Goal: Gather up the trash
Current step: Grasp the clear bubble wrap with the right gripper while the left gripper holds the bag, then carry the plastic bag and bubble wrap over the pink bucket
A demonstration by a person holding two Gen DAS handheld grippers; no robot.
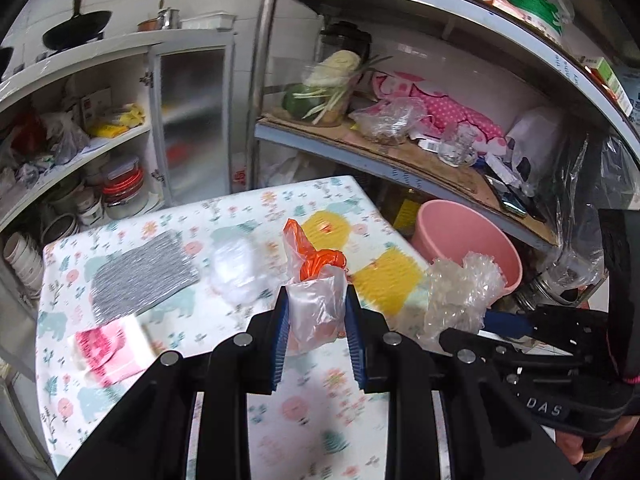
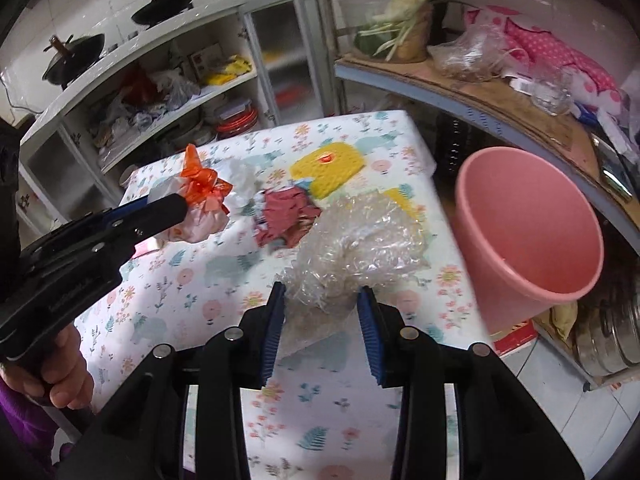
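While both loads hang clear of the table (image 1: 248,432), the left gripper (image 1: 318,320) pinches a clear bag with an orange knot (image 1: 316,292); the pink bin (image 1: 468,240) lies ahead and to its right. In the right view, the right gripper (image 2: 322,320) clamps crumpled clear film (image 2: 352,252), bin (image 2: 532,232) just right. Best release each only once squarely over the bin's mouth, one at a time.
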